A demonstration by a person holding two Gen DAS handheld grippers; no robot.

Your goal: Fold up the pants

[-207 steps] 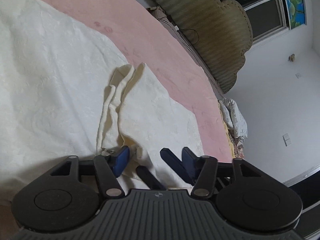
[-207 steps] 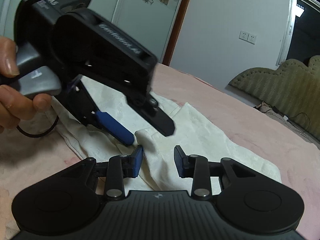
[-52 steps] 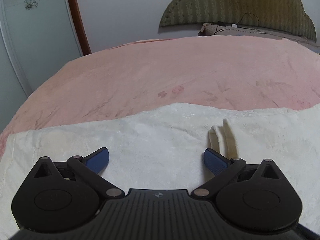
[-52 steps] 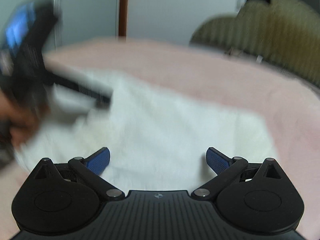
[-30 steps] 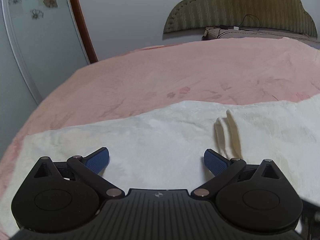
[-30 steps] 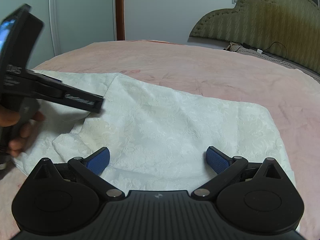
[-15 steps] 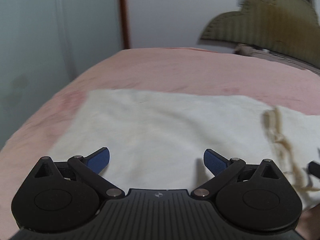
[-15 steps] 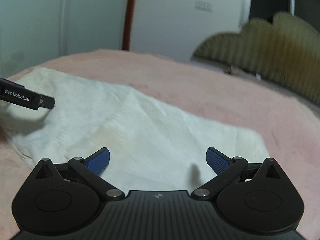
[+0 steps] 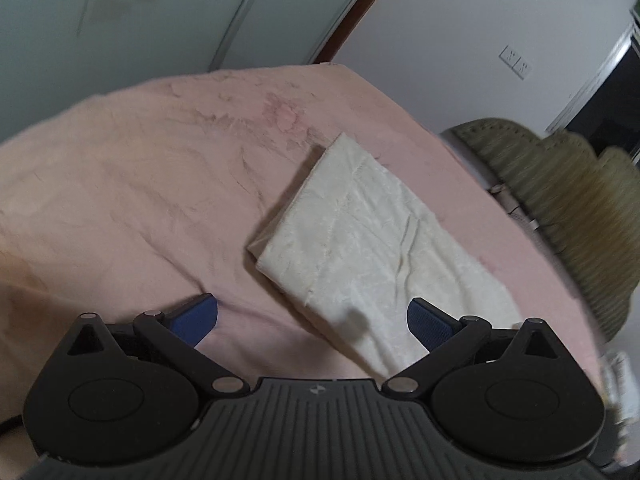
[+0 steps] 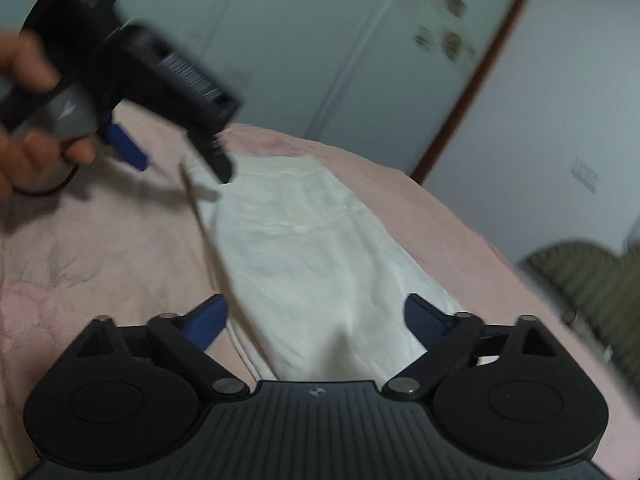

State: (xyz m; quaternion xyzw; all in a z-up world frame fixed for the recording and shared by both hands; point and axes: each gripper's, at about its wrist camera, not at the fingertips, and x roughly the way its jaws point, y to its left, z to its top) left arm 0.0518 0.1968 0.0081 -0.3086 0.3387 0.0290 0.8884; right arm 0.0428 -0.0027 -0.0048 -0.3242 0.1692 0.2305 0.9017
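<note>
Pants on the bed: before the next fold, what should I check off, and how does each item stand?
1. Pants lie as one long flat strip on the pink bedspread: ok.
2. Left gripper open, nothing held: ok.
3. Right gripper closing, near end of the cloth between the jaws, pads not pressing it: ok.
4. Far end within the left gripper's reach: cannot tell, picture blurred.
5. Edges aligned along the strip: cannot tell.

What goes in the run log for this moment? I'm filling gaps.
pants: folded strip on bed | left gripper: open, empty | right gripper: closing, over pants, not gripping
</note>
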